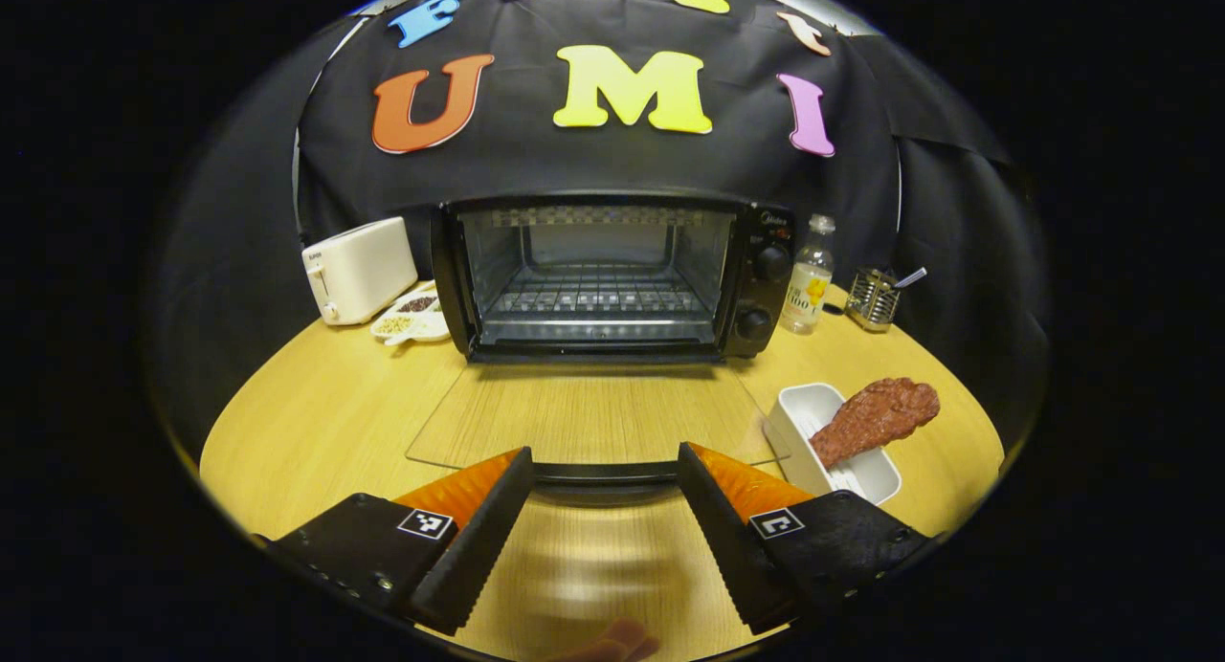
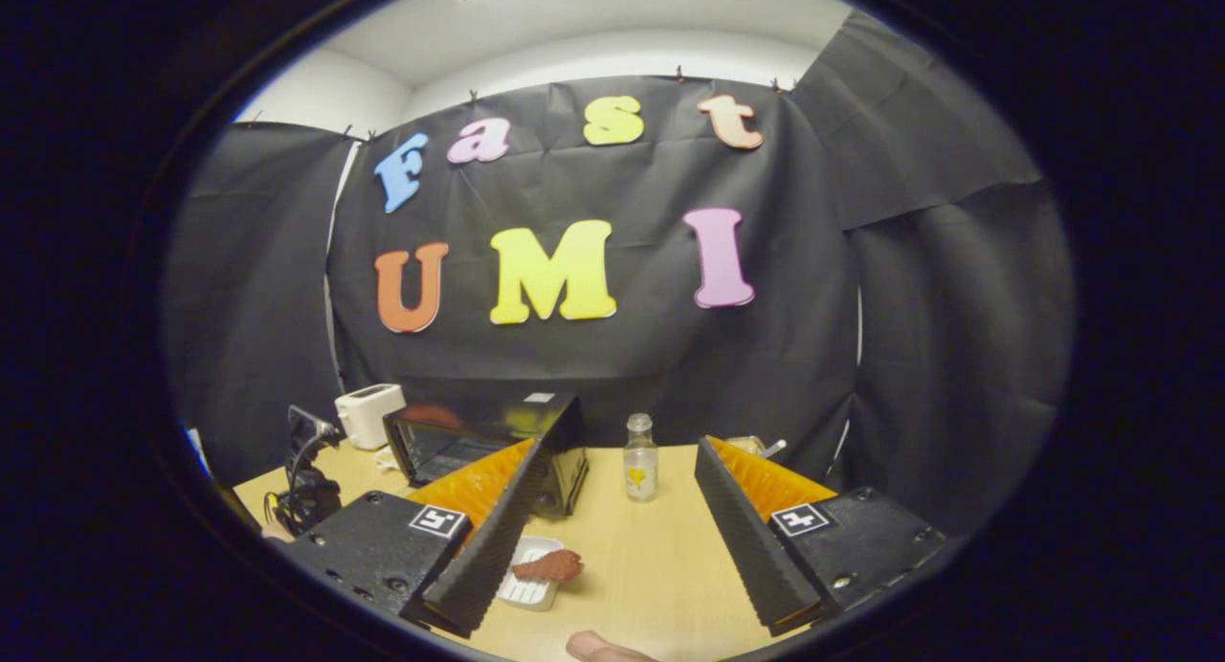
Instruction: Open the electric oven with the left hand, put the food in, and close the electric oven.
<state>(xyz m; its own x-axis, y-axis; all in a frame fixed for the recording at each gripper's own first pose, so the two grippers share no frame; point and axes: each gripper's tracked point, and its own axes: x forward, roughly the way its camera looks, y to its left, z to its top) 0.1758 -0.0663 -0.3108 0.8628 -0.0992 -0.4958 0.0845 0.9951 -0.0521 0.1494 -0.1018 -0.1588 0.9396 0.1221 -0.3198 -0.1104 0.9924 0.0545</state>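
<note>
Food (image 1: pixel 874 418) for this job is a brown, lumpy drumstick-shaped piece lying across the far rim of a white tray (image 1: pixel 800 423), on the table (image 1: pixel 316 413) to the right of the electric oven (image 1: pixel 612 275). It looks light and rigid (probably a plastic replica), with a bumpy skin that should give the pads some bite; you would do best to take it across the narrower end resting in the tray, since the thick end overhangs. The oven's glass door (image 1: pixel 584 418) lies folded flat toward you, rack exposed. Your left gripper (image 1: pixel 605 475) is spread wide, holding nothing, fingertips just either side of the door handle (image 1: pixel 605 473). Your right gripper (image 2: pixel 612 466) hangs high over the table, equally wide, empty.
</note>
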